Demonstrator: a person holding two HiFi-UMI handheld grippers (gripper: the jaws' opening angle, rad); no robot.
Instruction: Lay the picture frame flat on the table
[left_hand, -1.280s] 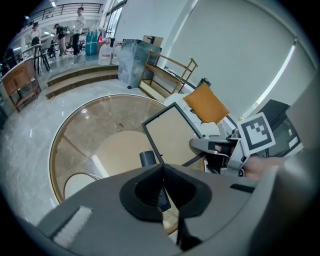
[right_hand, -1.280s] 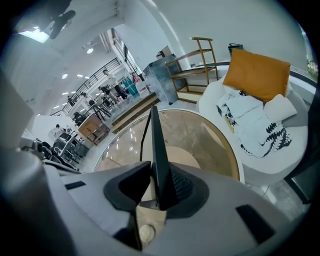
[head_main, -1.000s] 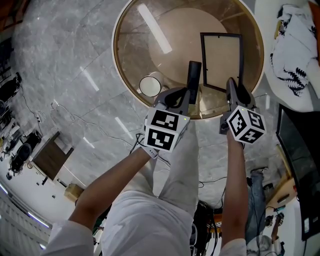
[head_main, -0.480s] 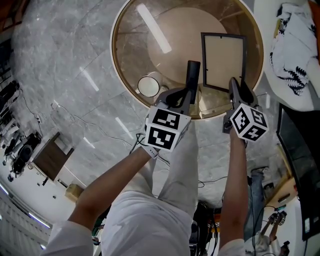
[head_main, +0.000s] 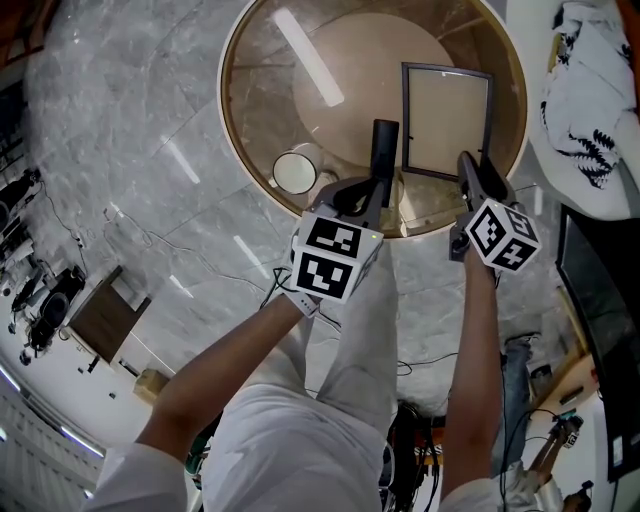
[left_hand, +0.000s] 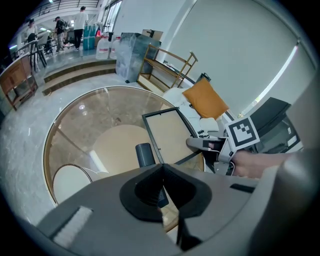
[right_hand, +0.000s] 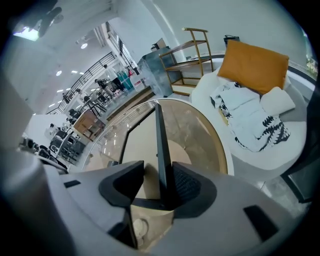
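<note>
Right gripper view: the picture frame (right_hand: 160, 145), with a thin black border and a beige panel, is seen almost edge-on and runs straight up between the jaws of the right gripper (right_hand: 159, 185). The jaws stand apart. The right-hand pad lies against the frame's edge, and there is a clear gap between the frame and the left-hand pad.

Head view: the picture frame (head_main: 447, 120) is over the right part of the round glass table (head_main: 290, 110), on the side nearer the person. Its whole beige face is visible. The right gripper (head_main: 468, 165) is at the frame's near right corner. How far the frame leans, and whether its lower edge sits on the glass, cannot be read.

Left gripper view: the jaws of the left gripper (left_hand: 161, 172) are pressed together at the tips, with nothing between them. A dark cylinder (left_hand: 145, 154) shows just beyond and below the tips; contact cannot be judged. The frame (left_hand: 170, 135) lies right of it, with the right gripper (left_hand: 205, 145) at its corner.

Head view: the left gripper (head_main: 372, 190) is at the table's near rim, left of the frame and apart from it. A white cup (head_main: 296, 172) stands on the glass further left. A white cloth with black print (head_main: 590, 110) lies off the table to the right. The floor (head_main: 120, 150) is grey marble.
</note>
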